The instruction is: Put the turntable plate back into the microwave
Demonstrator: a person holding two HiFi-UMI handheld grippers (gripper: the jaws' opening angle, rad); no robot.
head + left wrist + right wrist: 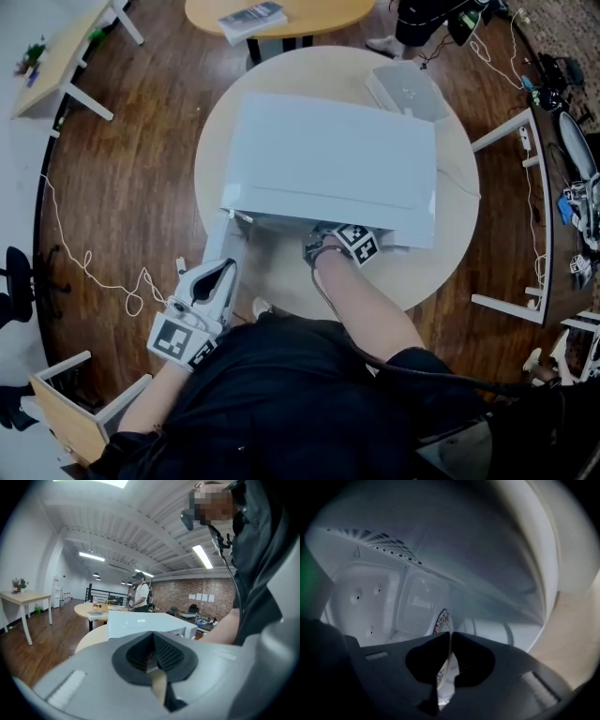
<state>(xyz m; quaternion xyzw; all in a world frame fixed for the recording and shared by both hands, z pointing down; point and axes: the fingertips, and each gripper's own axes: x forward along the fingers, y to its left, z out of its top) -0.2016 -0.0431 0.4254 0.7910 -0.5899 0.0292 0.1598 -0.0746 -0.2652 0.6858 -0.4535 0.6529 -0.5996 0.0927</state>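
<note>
**Step in hand: insertion.** The right tongs [449,652] reach into the cavity of the microwave [328,159], which stands on the round surface [455,225]. They are clamped on the rim of the turntable plate [442,622]. The plate is on edge inside the cavity and not yet seated. The left tongs [152,652], jaws together, sit at the open door [221,246]; whether they pinch it is unclear. The next move probably calls for levelling the plate, lowering it centred on the cavity floor, then releasing.
</note>
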